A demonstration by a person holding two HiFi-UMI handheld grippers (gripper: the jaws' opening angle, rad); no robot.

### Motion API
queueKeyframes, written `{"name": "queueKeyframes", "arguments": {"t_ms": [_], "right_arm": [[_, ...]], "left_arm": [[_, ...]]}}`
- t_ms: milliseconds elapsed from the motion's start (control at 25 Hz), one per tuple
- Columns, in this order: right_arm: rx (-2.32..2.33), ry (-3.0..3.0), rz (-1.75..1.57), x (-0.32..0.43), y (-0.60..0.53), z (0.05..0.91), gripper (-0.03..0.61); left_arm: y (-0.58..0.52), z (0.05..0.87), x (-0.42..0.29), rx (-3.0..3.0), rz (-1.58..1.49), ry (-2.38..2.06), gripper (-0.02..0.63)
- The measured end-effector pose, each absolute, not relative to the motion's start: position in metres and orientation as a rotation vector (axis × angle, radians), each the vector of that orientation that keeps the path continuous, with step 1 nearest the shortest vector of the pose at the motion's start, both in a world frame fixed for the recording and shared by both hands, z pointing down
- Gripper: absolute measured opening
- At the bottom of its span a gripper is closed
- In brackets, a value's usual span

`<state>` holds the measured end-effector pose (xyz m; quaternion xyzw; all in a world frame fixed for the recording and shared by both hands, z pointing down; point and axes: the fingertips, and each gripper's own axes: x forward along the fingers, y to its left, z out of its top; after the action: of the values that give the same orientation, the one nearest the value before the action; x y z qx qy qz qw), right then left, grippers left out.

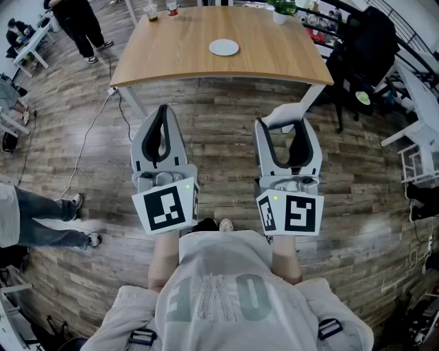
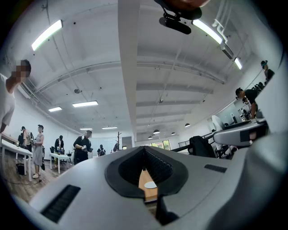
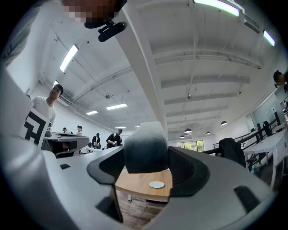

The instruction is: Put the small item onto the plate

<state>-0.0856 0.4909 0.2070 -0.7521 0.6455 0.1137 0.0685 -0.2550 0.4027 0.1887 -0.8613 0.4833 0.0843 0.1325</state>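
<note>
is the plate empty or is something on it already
Empty: the white plate on the wooden table shows a bare top in the head view.

**OCCLUDED AND UNRESOLVED ITEMS**

The small objects [image 1: 151,12] at the wooden table's [image 1: 171,62] far edge cannot be identified. A bystander's legs [image 1: 38,218] are cut off at the left. The white item [image 3: 146,148] clamped in the right gripper [image 1: 283,127] cannot be classified.

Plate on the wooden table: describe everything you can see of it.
The plate is small, round, white and nearly flat, with a faint raised rim; its material cannot be told. It is empty and lies level on the light wooden table, about in the middle of the tabletop. Only the tabletop touches it.
</note>
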Motion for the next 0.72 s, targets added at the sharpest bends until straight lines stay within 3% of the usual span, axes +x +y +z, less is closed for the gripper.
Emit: {"name": "queueKeyframes", "arguments": {"t_ms": [720], "right_arm": [[-2.193,1.921,0.308,-0.066,0.482,0.211,0.307]], "left_arm": [[0.391,0.196,-0.245,-2.487,0.215,1.436,0.009]]}}
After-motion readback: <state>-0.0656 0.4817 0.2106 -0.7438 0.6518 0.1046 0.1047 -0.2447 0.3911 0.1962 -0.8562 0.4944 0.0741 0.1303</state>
